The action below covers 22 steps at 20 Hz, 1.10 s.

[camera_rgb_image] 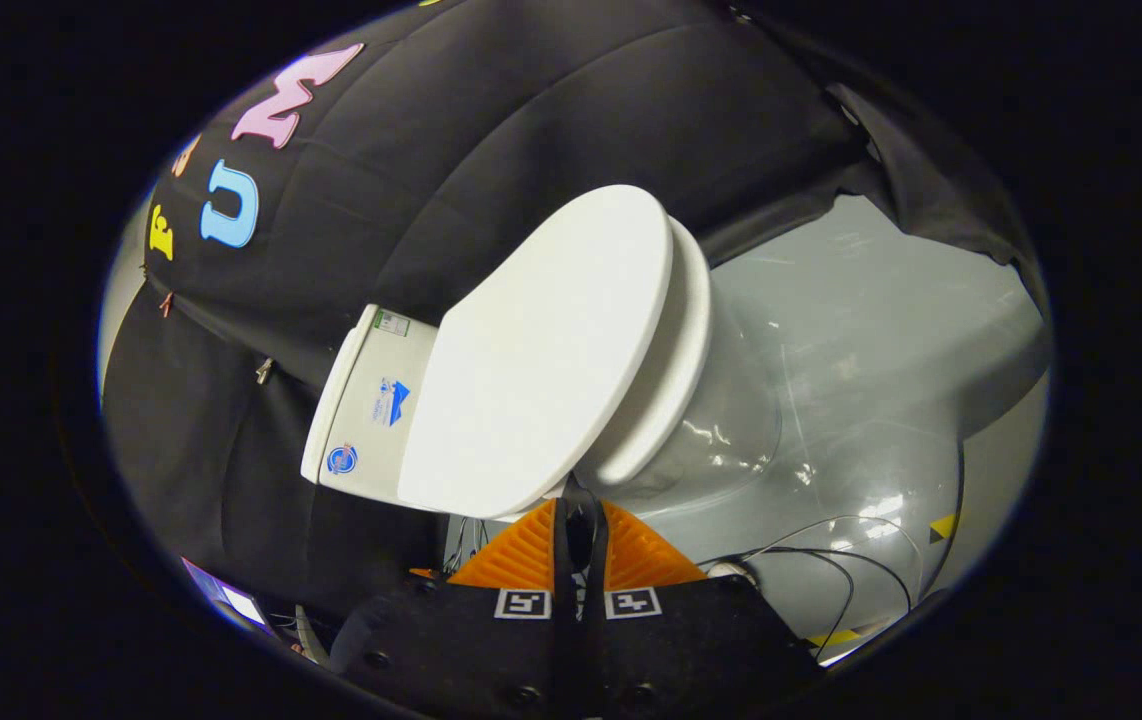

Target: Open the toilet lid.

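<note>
While the fingers (579, 520) sit pressed together, the lid's (541, 350) edge lies just ahead — floor (881, 330) beyond.

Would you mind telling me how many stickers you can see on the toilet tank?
3 on the tank: one at its top corner nearest the lid, one mid-face, one at the far end. Others may be hidden behind the lid. The tool is shut.

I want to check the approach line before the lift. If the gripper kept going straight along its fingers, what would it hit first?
Most likely the side edge of the closed toilet lid, just ahead of the gripper. Its fingers are together, and depth is hard to judge.
</note>
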Available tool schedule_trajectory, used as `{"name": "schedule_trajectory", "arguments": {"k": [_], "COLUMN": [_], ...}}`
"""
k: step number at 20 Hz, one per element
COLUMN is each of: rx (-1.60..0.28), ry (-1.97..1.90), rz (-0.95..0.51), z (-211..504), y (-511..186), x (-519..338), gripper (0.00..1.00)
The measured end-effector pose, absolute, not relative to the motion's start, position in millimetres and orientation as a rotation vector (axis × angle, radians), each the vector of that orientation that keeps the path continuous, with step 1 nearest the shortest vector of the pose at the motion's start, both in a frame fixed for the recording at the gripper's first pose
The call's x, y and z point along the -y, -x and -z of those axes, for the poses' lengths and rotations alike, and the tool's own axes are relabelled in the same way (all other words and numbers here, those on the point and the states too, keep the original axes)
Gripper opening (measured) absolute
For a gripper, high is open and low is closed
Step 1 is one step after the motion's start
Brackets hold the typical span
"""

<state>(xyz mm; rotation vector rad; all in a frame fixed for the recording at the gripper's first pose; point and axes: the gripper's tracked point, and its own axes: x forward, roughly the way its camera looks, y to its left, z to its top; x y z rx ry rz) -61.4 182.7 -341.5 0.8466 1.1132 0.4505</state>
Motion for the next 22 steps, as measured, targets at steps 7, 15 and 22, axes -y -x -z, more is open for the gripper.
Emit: {"name": "schedule_trajectory", "arguments": {"k": [7,15,22], "rx": [-0.897,-0.647,-0.517], "ry": [-0.586,-0.285,-0.183], "rz": [-0.537,-0.634,-0.706], "z": [209.1,66.0,11.1], "y": [34.4,2.7,-2.3], "x": [-202.5,-299.5,-374.3], "gripper": [0.05,0.05,0.05]}}
